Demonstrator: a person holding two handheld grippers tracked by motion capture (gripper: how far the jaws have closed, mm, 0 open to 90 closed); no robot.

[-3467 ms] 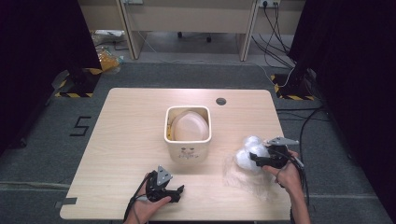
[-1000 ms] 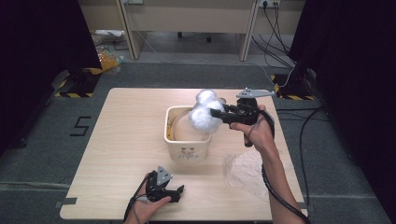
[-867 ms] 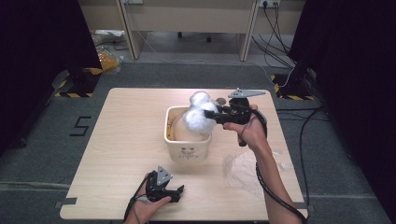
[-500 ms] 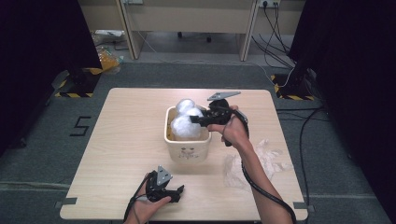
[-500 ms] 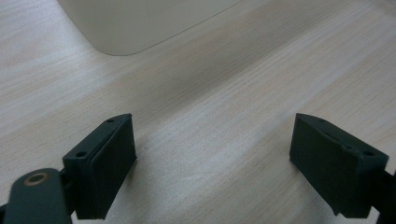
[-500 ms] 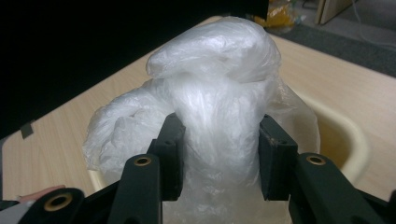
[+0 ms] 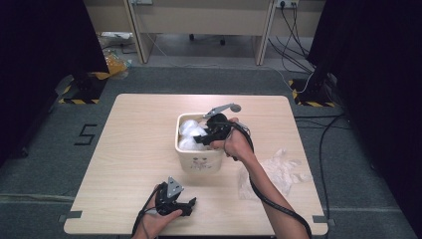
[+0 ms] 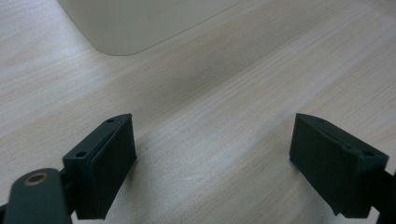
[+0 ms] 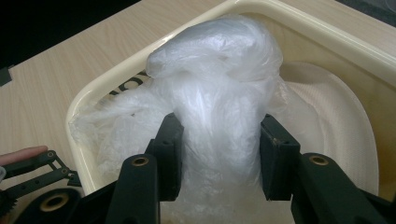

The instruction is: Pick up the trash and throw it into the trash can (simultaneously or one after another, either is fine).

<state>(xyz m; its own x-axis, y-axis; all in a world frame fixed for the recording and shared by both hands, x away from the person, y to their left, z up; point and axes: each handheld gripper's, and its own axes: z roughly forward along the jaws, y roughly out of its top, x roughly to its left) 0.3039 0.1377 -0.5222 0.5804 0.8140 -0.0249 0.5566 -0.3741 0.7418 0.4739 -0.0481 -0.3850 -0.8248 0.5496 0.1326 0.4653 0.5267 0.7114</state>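
right gripper [image 7: 206,135] reaches over the cream bin [image 7: 199,162], forearm stretched, jaws clamped on crumpled plastic [image 9: 219,107]; left gripper [image 7: 175,201] rests near-side of the bin, jaws spread wide.

A large dark numeral "5" [image 7: 87,134] is marked on the grey floor [image 7: 45,164], left of the table [image 7: 134,149], at centre left of the high view. The front of the bin [image 7: 198,162] bears a small printed mark, too small to read. Dark print on the bin rim in the right gripper view is partly hidden and illegible.
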